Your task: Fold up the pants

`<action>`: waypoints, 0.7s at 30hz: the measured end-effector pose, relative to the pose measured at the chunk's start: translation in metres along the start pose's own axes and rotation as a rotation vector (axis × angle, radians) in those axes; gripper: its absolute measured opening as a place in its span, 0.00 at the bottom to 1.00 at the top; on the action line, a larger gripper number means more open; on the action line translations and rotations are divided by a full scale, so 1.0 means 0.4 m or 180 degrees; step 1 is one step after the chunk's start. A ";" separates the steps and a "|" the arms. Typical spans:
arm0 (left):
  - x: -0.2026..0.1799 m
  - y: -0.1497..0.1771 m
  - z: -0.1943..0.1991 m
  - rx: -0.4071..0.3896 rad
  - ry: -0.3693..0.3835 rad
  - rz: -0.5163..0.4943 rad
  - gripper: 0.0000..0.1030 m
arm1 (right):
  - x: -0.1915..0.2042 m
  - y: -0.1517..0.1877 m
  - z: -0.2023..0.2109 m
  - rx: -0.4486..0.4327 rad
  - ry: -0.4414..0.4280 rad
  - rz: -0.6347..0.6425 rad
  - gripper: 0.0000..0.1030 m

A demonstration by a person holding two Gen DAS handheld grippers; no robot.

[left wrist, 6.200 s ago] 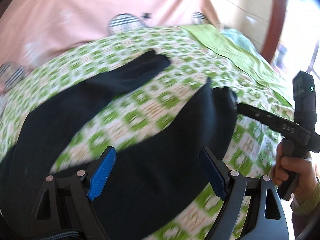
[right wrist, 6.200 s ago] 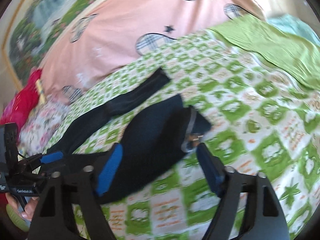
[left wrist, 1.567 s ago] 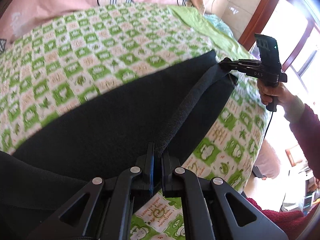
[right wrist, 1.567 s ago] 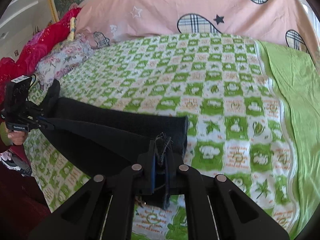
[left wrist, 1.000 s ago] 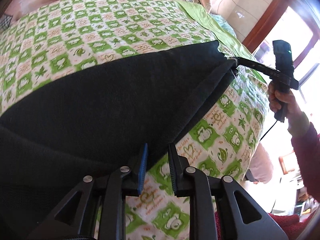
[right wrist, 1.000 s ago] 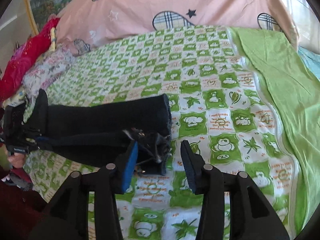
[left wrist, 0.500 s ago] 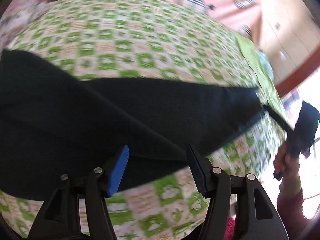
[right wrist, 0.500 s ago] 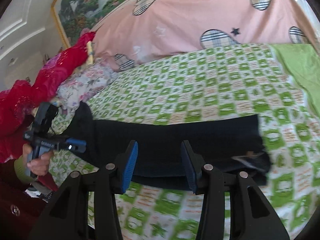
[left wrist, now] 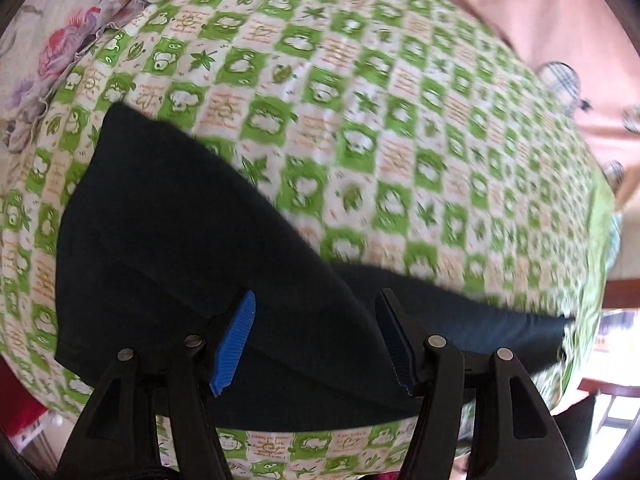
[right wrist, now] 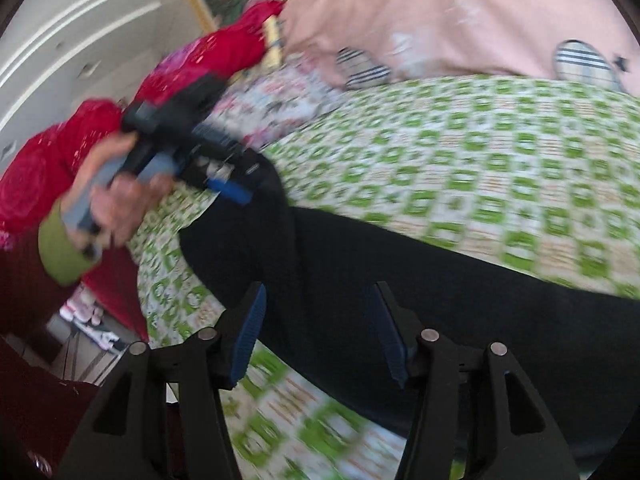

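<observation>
The black pants lie folded lengthwise in a long strip across the green checked bedsheet. My left gripper is open and empty, just above the pants near one end. My right gripper is open and empty above the pants. In the right wrist view the left gripper shows in the person's hand at the far end of the pants, blurred.
A pink quilt with plaid hearts lies at the back of the bed. A floral pillow and red bedding sit at the bed's side. The bed's edge drops to the floor at left.
Both grippers let go of the pants and opened about a second ago. Since then both have swung toward the left end of the pants; the views are blurred by the motion.
</observation>
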State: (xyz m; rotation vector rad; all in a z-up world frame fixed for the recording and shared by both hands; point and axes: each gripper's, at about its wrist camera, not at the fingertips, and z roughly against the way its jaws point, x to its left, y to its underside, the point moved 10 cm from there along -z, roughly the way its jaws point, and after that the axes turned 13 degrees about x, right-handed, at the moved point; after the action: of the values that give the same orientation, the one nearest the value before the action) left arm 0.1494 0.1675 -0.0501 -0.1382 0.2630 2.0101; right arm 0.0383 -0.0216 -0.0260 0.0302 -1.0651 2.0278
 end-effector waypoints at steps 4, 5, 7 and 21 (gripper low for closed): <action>-0.007 -0.043 -0.025 0.0201 -0.0215 0.0064 0.62 | 0.048 -0.023 -0.089 0.0220 -0.0127 0.0132 0.54; -0.008 -0.050 -0.034 0.0234 -0.0291 0.0056 0.62 | 0.054 -0.024 -0.104 0.0267 -0.0146 0.0154 0.54; -0.010 -0.058 -0.058 0.0315 -0.0427 -0.0003 0.52 | 0.061 -0.026 -0.138 0.0366 -0.0163 0.0183 0.54; 0.077 0.111 0.063 -0.0519 0.0425 -0.0134 0.04 | 0.077 -0.020 -0.156 0.0457 -0.0110 0.0362 0.06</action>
State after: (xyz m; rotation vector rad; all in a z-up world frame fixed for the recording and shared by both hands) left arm 0.0964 0.1820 -0.0266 -0.3787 0.1788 1.9820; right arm 0.0439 0.0441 -0.0492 0.0811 -0.9594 2.2111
